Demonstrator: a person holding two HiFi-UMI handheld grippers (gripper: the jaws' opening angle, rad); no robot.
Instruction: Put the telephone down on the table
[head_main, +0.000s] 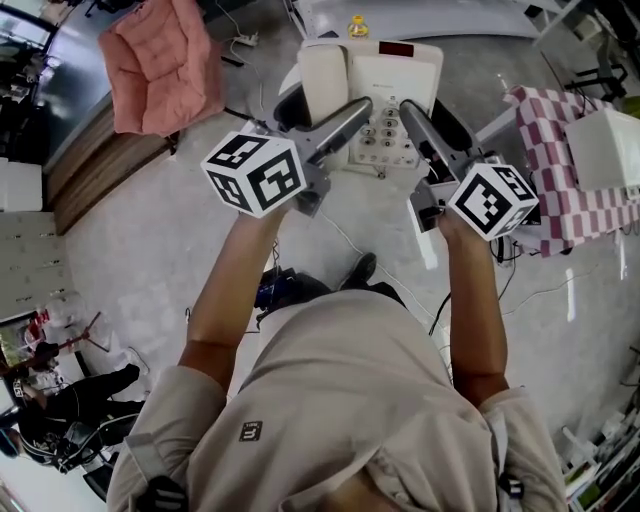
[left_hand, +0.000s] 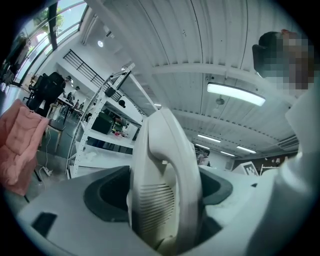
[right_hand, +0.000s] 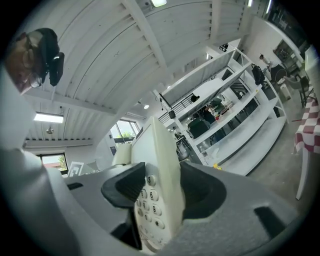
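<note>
A cream desk telephone is held up in the air between both grippers, above the floor. Its handset lies on the left of the base, and the keypad faces up. My left gripper is shut on the handset side; in the left gripper view the handset fills the gap between the jaws of the left gripper. My right gripper is shut on the keypad edge; in the right gripper view the number keys sit between the dark pads of the right gripper.
A table with a pink-and-white checked cloth stands at the right, with a white box on it. A pink cushioned seat is at the upper left. Cables run over the grey floor. White shelving stands behind.
</note>
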